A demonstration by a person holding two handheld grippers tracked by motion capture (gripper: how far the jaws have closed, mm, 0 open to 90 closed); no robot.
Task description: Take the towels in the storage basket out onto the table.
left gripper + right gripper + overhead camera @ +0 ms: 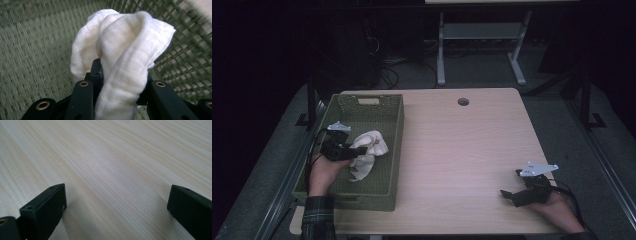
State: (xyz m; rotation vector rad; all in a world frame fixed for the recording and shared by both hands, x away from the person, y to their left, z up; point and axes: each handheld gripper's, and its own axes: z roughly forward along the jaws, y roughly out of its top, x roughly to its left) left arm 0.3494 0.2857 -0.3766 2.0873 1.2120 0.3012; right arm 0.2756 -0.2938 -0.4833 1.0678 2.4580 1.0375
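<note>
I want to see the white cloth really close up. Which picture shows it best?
The left gripper view: the white cloth looms large there, bunched between the left gripper and its jaws, weave visible. The high view shows it small, inside the green basket. The right gripper view looks at bare table.

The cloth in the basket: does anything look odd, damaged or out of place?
Nothing stands out. The white cloth is bunched between the jaws of the left gripper inside the green basket, which looks intact. The right gripper rests open on the table.
</note>
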